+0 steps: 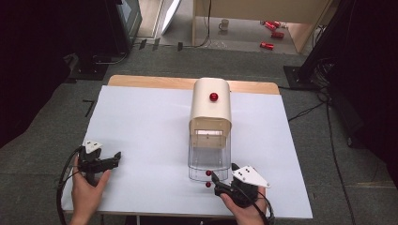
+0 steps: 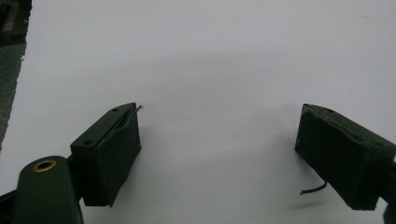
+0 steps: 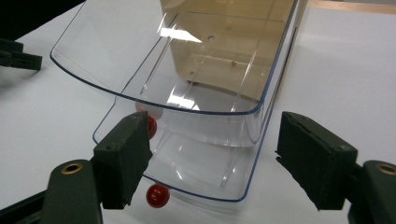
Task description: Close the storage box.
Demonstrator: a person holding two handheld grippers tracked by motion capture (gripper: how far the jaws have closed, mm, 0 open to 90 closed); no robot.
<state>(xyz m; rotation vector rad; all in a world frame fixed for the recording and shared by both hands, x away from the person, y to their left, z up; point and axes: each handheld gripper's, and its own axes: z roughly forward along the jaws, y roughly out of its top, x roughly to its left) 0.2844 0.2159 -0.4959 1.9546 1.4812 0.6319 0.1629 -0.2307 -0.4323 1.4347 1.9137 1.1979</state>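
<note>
Two open grippers, nothing held: the left gripper (image 1: 115, 157) idles at lower left, while the right gripper (image 3: 212, 156), at bottom centre, faces the clear drawer (image 3: 187, 140), whose red knob (image 3: 157, 195) could slip from a misaligned pinch.

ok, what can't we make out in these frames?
- Right hand-held gripper view: upper red knob half hidden behind the left finger.
- Same view: cream box top cut off by the frame edge.
- High view: red cans on the floor too small to read.
- High view: clear drawer contents lost in glare.
</note>
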